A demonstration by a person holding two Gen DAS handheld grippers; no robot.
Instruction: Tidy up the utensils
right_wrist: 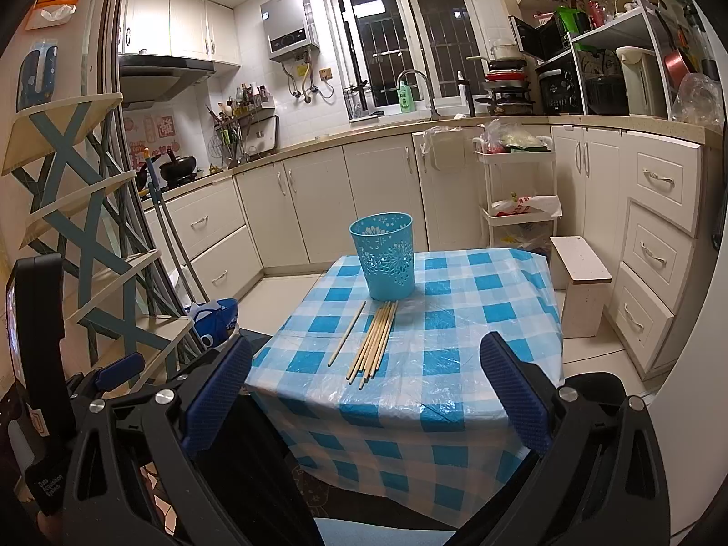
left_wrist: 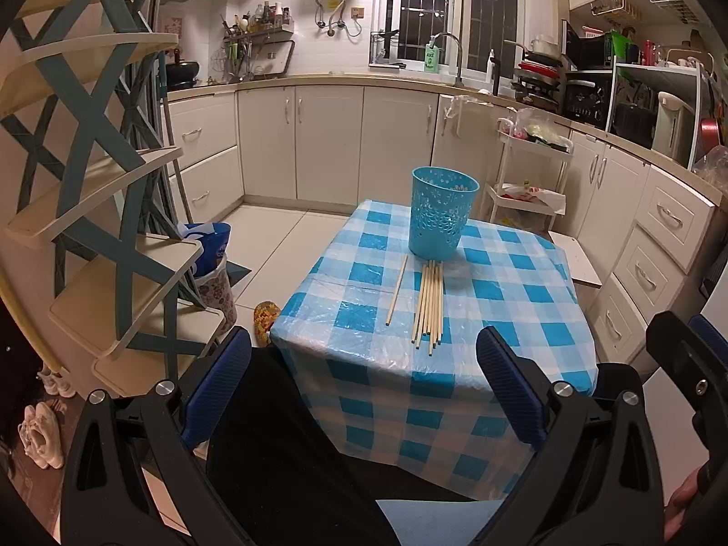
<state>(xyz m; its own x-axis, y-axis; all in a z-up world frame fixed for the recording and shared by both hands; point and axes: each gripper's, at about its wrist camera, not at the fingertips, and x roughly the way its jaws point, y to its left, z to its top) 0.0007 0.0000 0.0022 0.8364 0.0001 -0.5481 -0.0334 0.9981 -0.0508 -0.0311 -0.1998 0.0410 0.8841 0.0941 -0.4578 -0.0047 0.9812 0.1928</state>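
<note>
Both tongs (left_wrist: 364, 391) (right_wrist: 371, 398) gaping, short of chopsticks (left_wrist: 428, 302)

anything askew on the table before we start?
One chopstick lies alone, left of the chopstick bundle, angled away from it. The blue cup stands upright behind them. Nothing spilled or damaged.

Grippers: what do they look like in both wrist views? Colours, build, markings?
Both match. The left gripper and right gripper each have two black plastic arms with triangular cut-outs and silver screw heads, ending in blue ribbed pads as jaws. The right wrist view shows the other unit's black handle with small white lettering, too small to read fully. No cables or sleeves are visible.
</note>
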